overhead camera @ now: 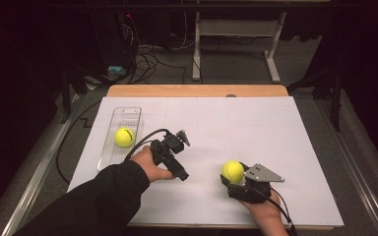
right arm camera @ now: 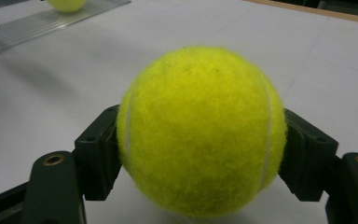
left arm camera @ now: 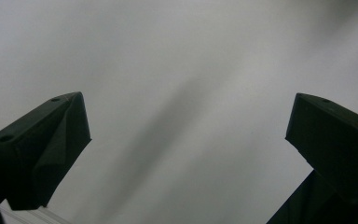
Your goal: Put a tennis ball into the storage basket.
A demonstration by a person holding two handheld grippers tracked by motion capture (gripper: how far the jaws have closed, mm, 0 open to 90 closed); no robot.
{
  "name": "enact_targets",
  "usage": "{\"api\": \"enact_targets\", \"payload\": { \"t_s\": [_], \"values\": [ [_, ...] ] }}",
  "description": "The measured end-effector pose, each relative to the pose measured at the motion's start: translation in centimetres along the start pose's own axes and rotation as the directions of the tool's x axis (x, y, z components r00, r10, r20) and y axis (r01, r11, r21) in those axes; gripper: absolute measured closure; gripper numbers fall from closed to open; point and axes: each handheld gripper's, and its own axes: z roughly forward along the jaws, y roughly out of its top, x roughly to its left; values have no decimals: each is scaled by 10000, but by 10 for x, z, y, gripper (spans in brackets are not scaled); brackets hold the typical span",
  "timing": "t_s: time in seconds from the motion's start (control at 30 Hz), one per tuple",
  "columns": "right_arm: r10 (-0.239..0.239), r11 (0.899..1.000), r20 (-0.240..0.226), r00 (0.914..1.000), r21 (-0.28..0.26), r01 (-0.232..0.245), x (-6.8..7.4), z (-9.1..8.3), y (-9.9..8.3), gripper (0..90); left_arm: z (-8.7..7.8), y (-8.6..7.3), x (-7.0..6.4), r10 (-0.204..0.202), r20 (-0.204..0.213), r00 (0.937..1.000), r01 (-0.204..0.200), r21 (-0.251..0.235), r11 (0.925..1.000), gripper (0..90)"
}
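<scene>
**Ball clamped in right gripper, near edge of table**

Nearest: tennis ball (right arm camera: 200, 133), clamped between the right gripper (overhead camera: 241, 181) jaws, seam curves running upright; round, no long axis. Count: two balls, one tray. Second ball (overhead camera: 124, 137) lies in the clear tray (overhead camera: 128, 114), long axis running away from the person. Left gripper (left arm camera: 186, 144) jaws apart over the white table (overhead camera: 256, 128); high view shows its hand (overhead camera: 150, 164).

L gripper (overhead camera: 179, 139) held w/ jaws spread wide, nothing btwn them, black-sleeved forearm behind it. R gripper (overhead camera: 232, 174) jaws clamped on tennis ball (overhead camera: 233, 170), bare hand (overhead camera: 263, 209) gripping its rear.
</scene>
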Motion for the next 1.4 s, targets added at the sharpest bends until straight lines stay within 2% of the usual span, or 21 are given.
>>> {"api": "enact_targets", "payload": {
  "t_s": [0.4, 0.7, 1.07, 1.23, 1.4],
  "values": [
    [-598, 9982, -828, 9948, -138, 589, 31, 14, 6, 268, -7, 0, 1, 4, -33, 10000, -4, -16, 10000, 4],
    [-794, 9968, -1421, 9867, -162, 779, 51, 27, 10, 268, -17, 4, -7, 91, -110, 9999, -93, -146, 9999, 5],
    [-1080, 9939, -1769, 9783, -417, 1022, 60, 44, 22, 268, -27, 11, -14, 227, -138, 9996, -229, -174, 9996, 4],
    [-1060, 9942, -1892, 9762, -399, 1003, 64, 51, 23, 268, -24, 17, -18, 384, -50, 9992, -384, -15, 9993, 4],
    [-1072, 9937, -1986, 9742, -523, 987, 65, 54, 23, 268, -16, 21, -21, 356, 113, 9993, -356, 12, 9994, 5]
  ]
}}
